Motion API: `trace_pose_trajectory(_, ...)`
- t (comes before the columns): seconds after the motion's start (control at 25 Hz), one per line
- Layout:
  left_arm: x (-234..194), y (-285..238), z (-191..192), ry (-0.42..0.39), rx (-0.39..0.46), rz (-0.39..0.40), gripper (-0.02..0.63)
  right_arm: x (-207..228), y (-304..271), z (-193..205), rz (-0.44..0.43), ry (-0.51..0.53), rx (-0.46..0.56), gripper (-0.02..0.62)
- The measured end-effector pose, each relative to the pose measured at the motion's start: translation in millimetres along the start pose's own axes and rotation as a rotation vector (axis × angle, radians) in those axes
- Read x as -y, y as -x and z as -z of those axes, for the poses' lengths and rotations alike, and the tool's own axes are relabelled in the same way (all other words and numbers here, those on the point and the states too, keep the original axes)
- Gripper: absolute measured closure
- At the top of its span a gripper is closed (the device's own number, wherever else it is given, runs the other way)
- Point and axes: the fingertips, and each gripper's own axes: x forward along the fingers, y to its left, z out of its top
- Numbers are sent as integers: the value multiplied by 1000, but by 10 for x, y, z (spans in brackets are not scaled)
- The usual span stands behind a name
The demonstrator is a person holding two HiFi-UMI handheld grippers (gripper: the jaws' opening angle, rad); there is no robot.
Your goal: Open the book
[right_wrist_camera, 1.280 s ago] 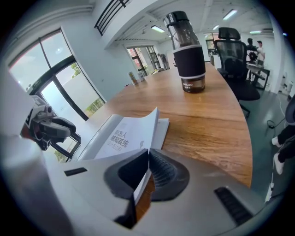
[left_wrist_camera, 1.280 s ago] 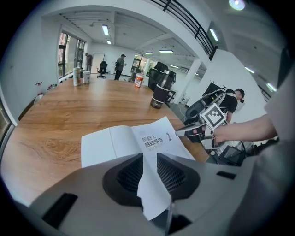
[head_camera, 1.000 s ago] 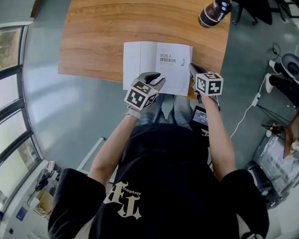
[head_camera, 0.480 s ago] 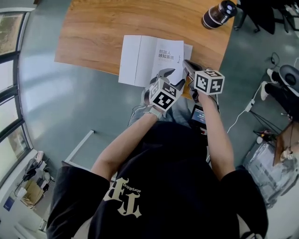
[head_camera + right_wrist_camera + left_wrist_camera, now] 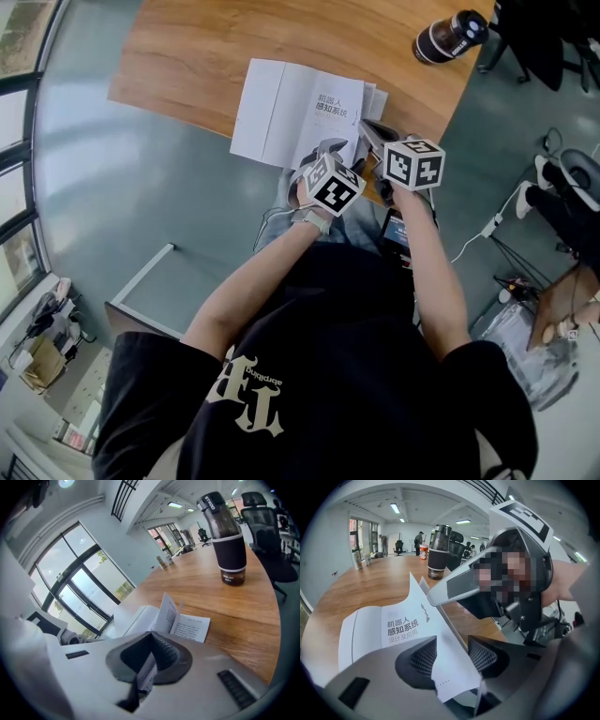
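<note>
A white paperback book (image 5: 281, 112) lies open on the light-brown wooden surface (image 5: 234, 47), its near side hanging past the surface's edge over the grey floor (image 5: 122, 197), with a title page of dark printed characters facing up. Well apart from it, near the far corner of the surface, stands a dark cylindrical drinks bottle with a black lid (image 5: 450, 36). The two claws are close together at the book's near right corner. The left claw (image 5: 328, 150) is released: in the left gripper view its jaws (image 5: 447, 656) stand wide apart and have just been opening, and the corner of a lifted page (image 5: 440, 634) hangs between the ribbed pads without either pad pressing on it. The right claw (image 5: 370, 131) is clenched on that lifted page: in the right gripper view its pads meet on the sheet's edge (image 5: 147, 667) at the claw (image 5: 150, 651), and in the left gripper view one of its grey fingers (image 5: 450, 587) lies against the raised sheet. Beyond the right claw, a few more leaves of the book (image 5: 140, 618) stand fanned upward, with a printed page lying flat on the surface (image 5: 225, 602) beside them and the bottle (image 5: 227, 541) upright behind.
</note>
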Motion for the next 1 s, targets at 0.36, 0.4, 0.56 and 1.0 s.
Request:
trace_pose_trajectory(0.36,-45,65,80,76,15,30,568,26,-12,16,-13,13,-15,600)
trace_pose_trajectory(0.4,-55,72,84,98,16,42,572,28,-8,14,-12,12,-14,597)
trace_pose_trajectory(0.56,-145,171,88,165,22,57,584,13,55,-86,-26,1,32,584)
trace_pose_trajectory(1.0,-539,810,148,232,128,44,591,63,123,-22,19,-7,33,571)
